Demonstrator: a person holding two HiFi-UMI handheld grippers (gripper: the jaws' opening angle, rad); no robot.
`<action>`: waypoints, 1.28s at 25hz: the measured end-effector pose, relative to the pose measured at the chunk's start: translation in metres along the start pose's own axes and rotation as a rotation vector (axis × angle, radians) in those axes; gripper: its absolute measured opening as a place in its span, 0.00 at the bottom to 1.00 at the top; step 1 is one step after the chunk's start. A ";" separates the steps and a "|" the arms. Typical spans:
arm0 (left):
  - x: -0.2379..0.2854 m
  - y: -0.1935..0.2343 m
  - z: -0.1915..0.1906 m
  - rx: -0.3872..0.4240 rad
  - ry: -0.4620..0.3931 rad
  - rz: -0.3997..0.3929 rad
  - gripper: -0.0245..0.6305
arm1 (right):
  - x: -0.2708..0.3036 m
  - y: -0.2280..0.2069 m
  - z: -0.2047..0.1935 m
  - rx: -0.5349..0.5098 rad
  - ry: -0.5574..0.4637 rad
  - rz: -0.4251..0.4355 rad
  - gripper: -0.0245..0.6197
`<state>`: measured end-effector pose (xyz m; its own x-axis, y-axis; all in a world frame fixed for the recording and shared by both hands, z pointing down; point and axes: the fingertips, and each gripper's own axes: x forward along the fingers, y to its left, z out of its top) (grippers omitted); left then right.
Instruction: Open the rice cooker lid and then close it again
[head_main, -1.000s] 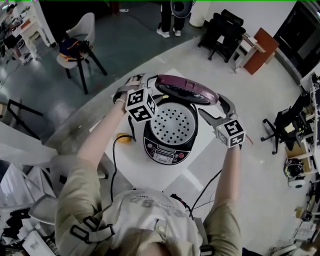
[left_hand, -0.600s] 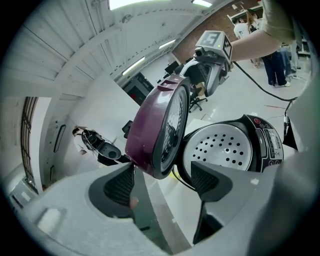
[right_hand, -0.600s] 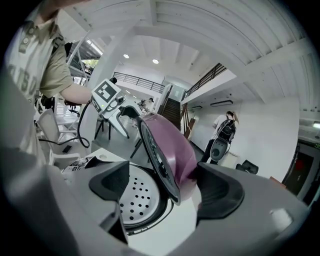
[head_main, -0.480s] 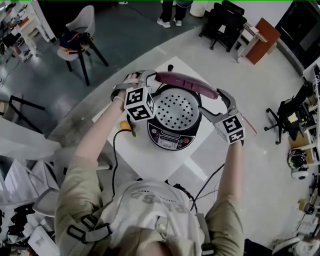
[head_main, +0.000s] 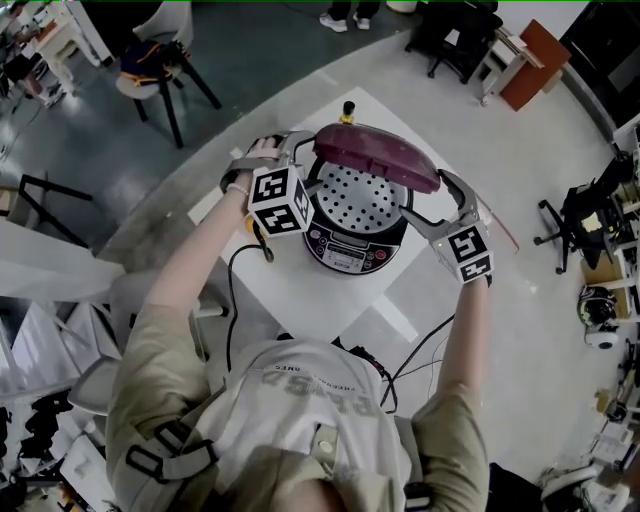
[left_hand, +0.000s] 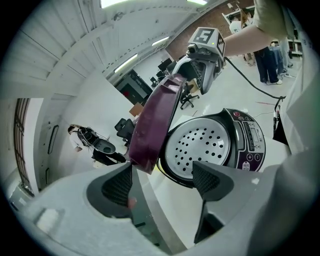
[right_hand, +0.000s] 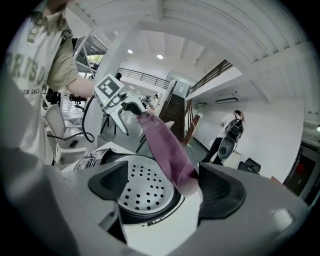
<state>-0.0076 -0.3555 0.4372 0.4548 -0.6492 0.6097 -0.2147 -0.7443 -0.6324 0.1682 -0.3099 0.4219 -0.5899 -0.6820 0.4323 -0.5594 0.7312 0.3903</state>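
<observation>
The black rice cooker (head_main: 352, 245) stands on a white table (head_main: 300, 295), its perforated inner plate (head_main: 360, 198) showing. Its purple lid (head_main: 375, 158) hangs half lowered, tilted over the back of the pot. My left gripper (head_main: 300, 152) is at the lid's left end and my right gripper (head_main: 432, 200) at its right end. In the left gripper view the lid (left_hand: 152, 125) dips between the opening jaws of the left gripper (left_hand: 162, 182), near one pad only. In the right gripper view the lid's end (right_hand: 170, 147) lies likewise inside the opening right gripper (right_hand: 162, 185).
A black power cable (head_main: 232, 290) runs off the table's left side. A small dark knob-like item (head_main: 347, 108) sits at the table's far corner. Chairs (head_main: 160, 60) stand on the floor at upper left, and black office chairs (head_main: 455, 40) and a brown stool (head_main: 525, 60) at upper right.
The lid has swung down from nearly upright to tilted over the pot, its purple top now facing up. Both grippers moved down and inward with it, and the jaws have widened.
</observation>
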 end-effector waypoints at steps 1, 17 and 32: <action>-0.001 -0.004 -0.001 0.002 0.001 -0.005 0.63 | 0.000 0.004 -0.002 0.000 0.004 0.003 0.68; -0.005 -0.052 -0.020 0.099 0.059 -0.081 0.65 | -0.008 0.046 -0.018 -0.030 0.053 0.098 0.69; -0.004 -0.092 -0.037 0.071 0.074 -0.224 0.69 | -0.009 0.077 -0.043 -0.023 0.125 0.215 0.70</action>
<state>-0.0213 -0.2900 0.5104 0.4188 -0.4805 0.7705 -0.0531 -0.8601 -0.5074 0.1554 -0.2472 0.4825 -0.6164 -0.5052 0.6040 -0.4145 0.8604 0.2966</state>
